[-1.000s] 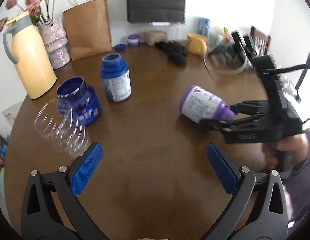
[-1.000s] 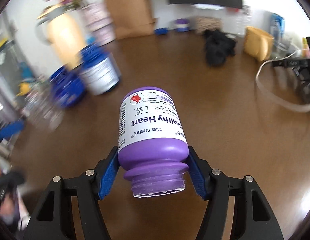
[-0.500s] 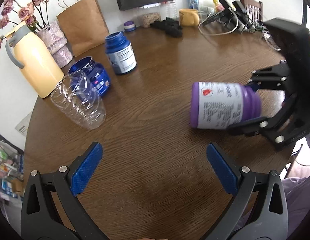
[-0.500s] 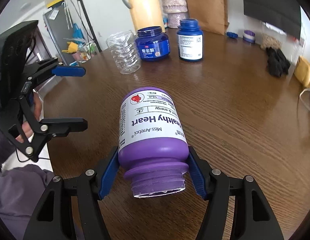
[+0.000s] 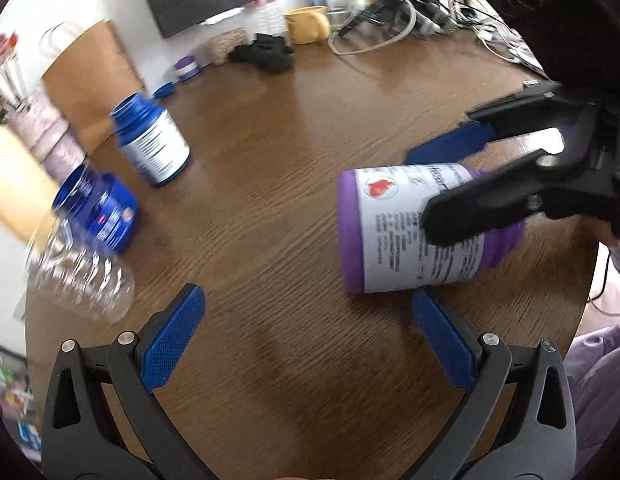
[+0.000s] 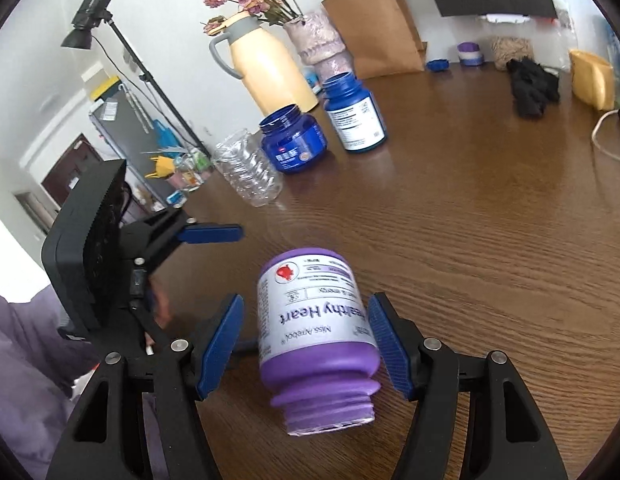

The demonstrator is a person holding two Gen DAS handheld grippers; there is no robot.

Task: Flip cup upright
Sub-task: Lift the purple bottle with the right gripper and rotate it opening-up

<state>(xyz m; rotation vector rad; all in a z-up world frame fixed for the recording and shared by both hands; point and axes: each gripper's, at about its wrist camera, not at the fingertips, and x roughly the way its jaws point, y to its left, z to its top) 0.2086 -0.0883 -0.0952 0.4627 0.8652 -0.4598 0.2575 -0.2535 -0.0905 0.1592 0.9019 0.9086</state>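
Observation:
A purple bottle with a white label [image 6: 313, 332] lies on its side on the brown table, its open neck toward the right wrist camera. My right gripper [image 6: 306, 338] is open, its blue pads on either side of the bottle with gaps. In the left wrist view the bottle [image 5: 405, 232] lies at the right, with the right gripper [image 5: 449, 184] around it. My left gripper [image 5: 308, 338] is open and empty, low over the table just left of the bottle.
A clear plastic cup [image 6: 248, 172] lies on its side at the table's left edge. Two blue jars [image 6: 294, 142] [image 6: 355, 114], a yellow jug [image 6: 266, 68], a vase and a paper bag [image 6: 373, 20] stand behind it. Cables and a yellow mug [image 5: 308, 24] lie far right.
My right gripper has opened and let go of the purple bottle, which now lies on the table. My left gripper has moved closer to the bottle.

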